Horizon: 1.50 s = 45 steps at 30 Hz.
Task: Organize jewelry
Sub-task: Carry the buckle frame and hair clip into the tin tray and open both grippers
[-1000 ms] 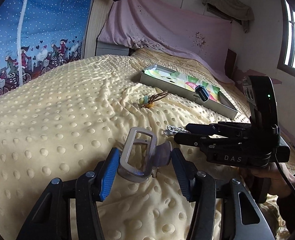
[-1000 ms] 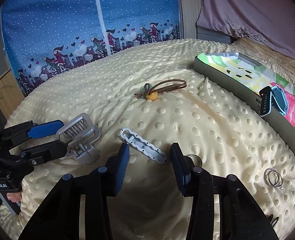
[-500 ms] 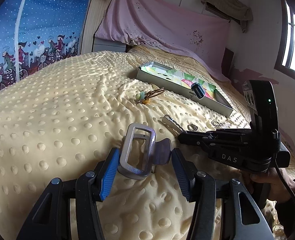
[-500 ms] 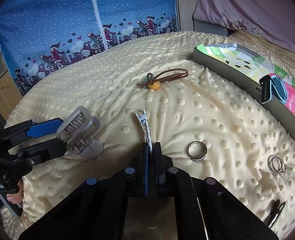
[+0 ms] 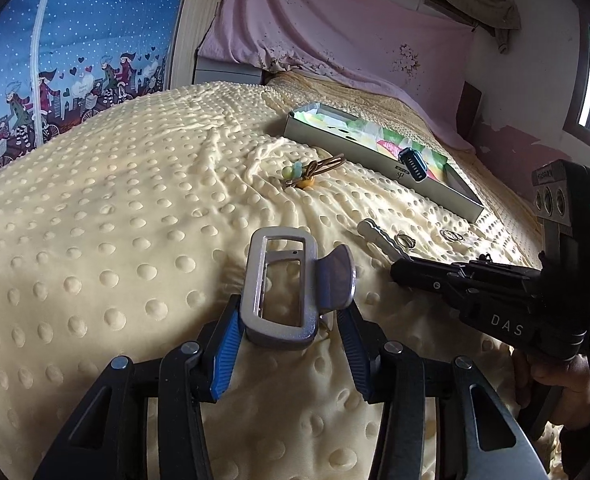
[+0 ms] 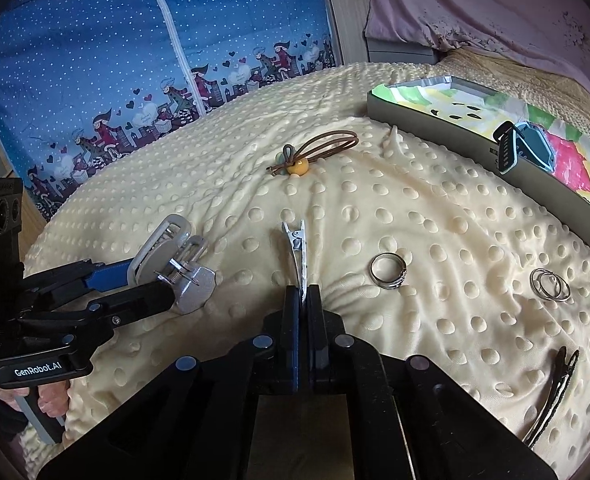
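A grey claw hair clip (image 5: 337,280) sits between the blue pads of my left gripper (image 5: 291,316), whose jaws are closing on it just above the yellow dotted blanket. The right wrist view shows the same claw clip (image 6: 191,284) in the left gripper (image 6: 151,286) at the left. My right gripper (image 6: 303,294) is shut on the near end of a slim silver hair clip (image 6: 297,244), which stands on edge and points away. The left wrist view shows the right gripper (image 5: 395,270) and that silver clip (image 5: 377,236) at the right.
A flat box (image 6: 435,120) with a colourful lining lies at the back right, a blue hair clip (image 6: 523,152) on its edge. On the blanket lie a brown hair tie with a yellow bead (image 6: 299,166), a silver ring (image 6: 393,285), a pair of thin rings (image 6: 531,280) and a dark clip (image 6: 555,392).
My right gripper went from open around the silver clip to shut on it, and the clip turned from flat onto its edge. The left gripper kept the claw clip.
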Each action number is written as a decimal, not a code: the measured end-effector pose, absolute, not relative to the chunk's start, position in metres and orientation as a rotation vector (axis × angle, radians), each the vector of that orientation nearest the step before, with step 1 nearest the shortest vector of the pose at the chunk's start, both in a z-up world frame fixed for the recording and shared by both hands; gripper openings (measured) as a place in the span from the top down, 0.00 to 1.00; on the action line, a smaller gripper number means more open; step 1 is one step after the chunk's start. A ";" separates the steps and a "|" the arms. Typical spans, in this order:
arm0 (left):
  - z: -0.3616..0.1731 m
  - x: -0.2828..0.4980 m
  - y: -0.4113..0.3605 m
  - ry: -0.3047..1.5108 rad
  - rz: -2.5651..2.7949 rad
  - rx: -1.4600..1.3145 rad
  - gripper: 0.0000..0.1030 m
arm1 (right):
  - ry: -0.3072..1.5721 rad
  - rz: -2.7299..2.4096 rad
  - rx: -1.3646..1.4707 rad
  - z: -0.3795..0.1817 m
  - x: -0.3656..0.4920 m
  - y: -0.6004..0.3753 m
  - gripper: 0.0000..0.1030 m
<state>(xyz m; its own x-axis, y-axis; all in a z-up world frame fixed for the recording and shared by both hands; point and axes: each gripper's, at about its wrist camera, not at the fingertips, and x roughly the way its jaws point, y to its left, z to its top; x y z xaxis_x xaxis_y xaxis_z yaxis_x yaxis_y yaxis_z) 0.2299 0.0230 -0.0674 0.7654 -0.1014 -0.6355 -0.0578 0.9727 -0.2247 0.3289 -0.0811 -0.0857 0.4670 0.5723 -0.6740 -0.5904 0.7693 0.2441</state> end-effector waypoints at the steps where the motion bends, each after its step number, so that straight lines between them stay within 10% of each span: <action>1: -0.065 0.231 0.022 0.691 -0.030 -0.239 0.57 | 0.808 0.710 -0.014 -0.085 0.328 -0.083 0.97; 22: -0.005 0.365 -0.030 0.523 -0.169 -0.288 0.57 | 0.565 0.336 0.186 -0.032 0.371 -0.197 0.97; 45: -0.041 0.496 -0.074 0.713 -0.192 -0.227 0.57 | 0.795 0.124 0.199 -0.076 0.484 -0.222 0.97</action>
<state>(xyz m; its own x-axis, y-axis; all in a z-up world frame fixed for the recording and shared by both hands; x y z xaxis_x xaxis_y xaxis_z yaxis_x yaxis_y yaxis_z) 0.4961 -0.0740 -0.0414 0.7405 -0.2501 -0.6237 0.0960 0.9580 -0.2702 0.4839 -0.2219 -0.0762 0.6944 0.1848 -0.6954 -0.0354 0.9741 0.2235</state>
